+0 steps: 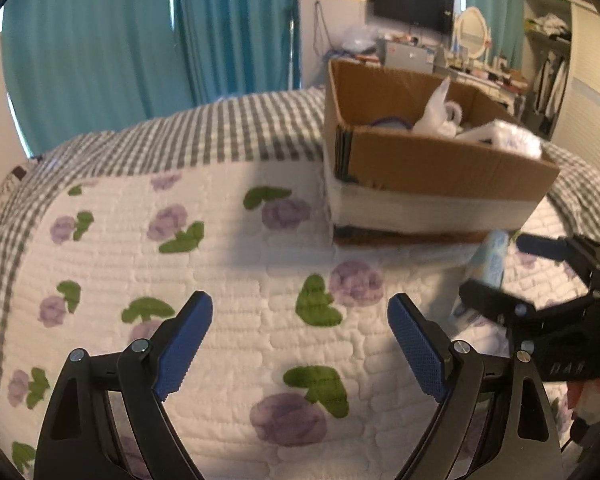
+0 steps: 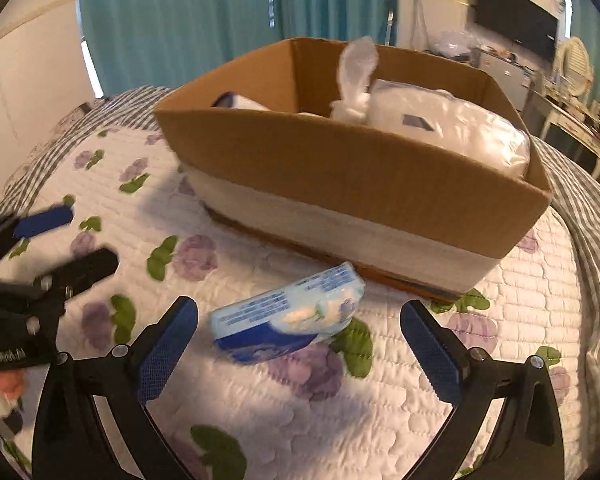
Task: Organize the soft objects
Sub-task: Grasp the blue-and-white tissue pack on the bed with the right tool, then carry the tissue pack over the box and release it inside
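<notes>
A blue soft tissue pack [image 2: 290,316] lies on the flowered quilt just in front of a cardboard box [image 2: 340,168]. The box holds white plastic-wrapped soft packs [image 2: 448,128]. My right gripper [image 2: 298,340] is open, its jaws either side of the tissue pack and a little short of it. My left gripper [image 1: 300,336] is open and empty over the quilt. In the left wrist view the tissue pack [image 1: 490,260] sits at the right, between the right gripper's fingers [image 1: 540,246], and the box [image 1: 432,160] stands beyond.
The quilt [image 1: 228,264] covers a bed with a grey checked border. Teal curtains [image 1: 140,40] hang behind. A cluttered dresser with a mirror [image 1: 472,30] and a wall TV [image 1: 414,2] stand at the far right.
</notes>
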Demonstrator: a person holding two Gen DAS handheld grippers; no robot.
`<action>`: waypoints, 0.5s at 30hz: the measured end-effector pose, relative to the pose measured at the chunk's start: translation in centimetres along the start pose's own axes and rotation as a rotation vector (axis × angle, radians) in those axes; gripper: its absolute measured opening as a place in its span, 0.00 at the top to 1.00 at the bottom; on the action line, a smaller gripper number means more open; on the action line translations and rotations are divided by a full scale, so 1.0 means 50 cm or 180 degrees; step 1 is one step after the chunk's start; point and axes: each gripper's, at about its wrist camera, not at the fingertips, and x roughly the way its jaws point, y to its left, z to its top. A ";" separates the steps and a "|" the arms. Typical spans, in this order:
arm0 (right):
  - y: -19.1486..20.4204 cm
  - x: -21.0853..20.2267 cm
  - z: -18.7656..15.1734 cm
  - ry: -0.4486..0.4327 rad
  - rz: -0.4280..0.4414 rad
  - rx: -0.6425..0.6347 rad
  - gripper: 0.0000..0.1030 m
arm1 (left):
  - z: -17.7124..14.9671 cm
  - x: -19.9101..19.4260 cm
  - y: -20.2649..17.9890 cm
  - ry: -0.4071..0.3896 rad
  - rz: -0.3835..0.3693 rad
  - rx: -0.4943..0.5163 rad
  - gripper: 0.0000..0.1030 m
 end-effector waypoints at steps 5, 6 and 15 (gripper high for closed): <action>0.000 0.010 0.002 0.0066 0.0002 0.0009 0.07 | -0.011 -0.002 -0.003 0.0004 0.0018 -0.0041 0.12; -0.003 0.012 0.001 0.0083 0.0033 0.0039 0.08 | -0.013 0.000 -0.002 0.0006 0.0028 -0.0051 0.12; -0.003 -0.008 -0.003 0.0032 0.0188 0.0002 0.37 | -0.026 0.019 0.008 0.0068 0.0120 -0.0081 0.12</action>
